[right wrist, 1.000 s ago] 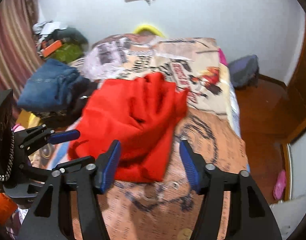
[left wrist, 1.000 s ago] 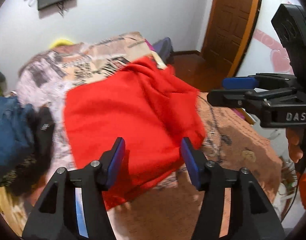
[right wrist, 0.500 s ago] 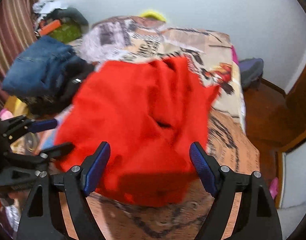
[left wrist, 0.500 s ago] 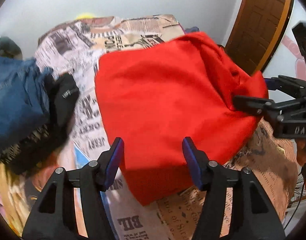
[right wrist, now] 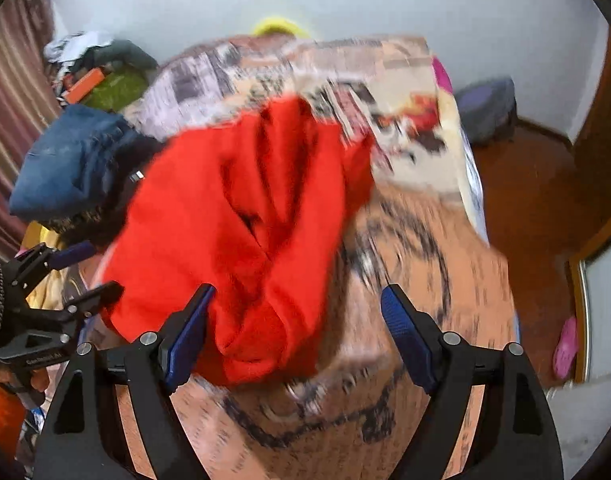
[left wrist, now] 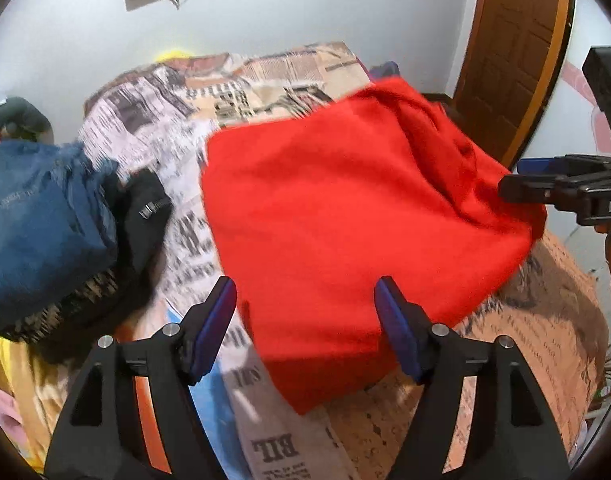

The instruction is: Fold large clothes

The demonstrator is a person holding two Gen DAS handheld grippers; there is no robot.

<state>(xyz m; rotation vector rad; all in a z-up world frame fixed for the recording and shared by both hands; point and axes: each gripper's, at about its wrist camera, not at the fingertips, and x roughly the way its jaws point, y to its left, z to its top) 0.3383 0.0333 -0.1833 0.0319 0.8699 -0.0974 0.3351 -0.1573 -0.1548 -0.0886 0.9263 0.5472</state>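
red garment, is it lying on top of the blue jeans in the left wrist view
No, the red garment lies on the newspaper-print bedcover, apart from the blue jeans, which sit off to its left with bedcover showing between.

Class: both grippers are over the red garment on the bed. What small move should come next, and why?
Probably lower both to a near edge each. The left gripper and right gripper have just been opening and grip nothing, while the red garment lies rumpled on the bed, needing spreading.
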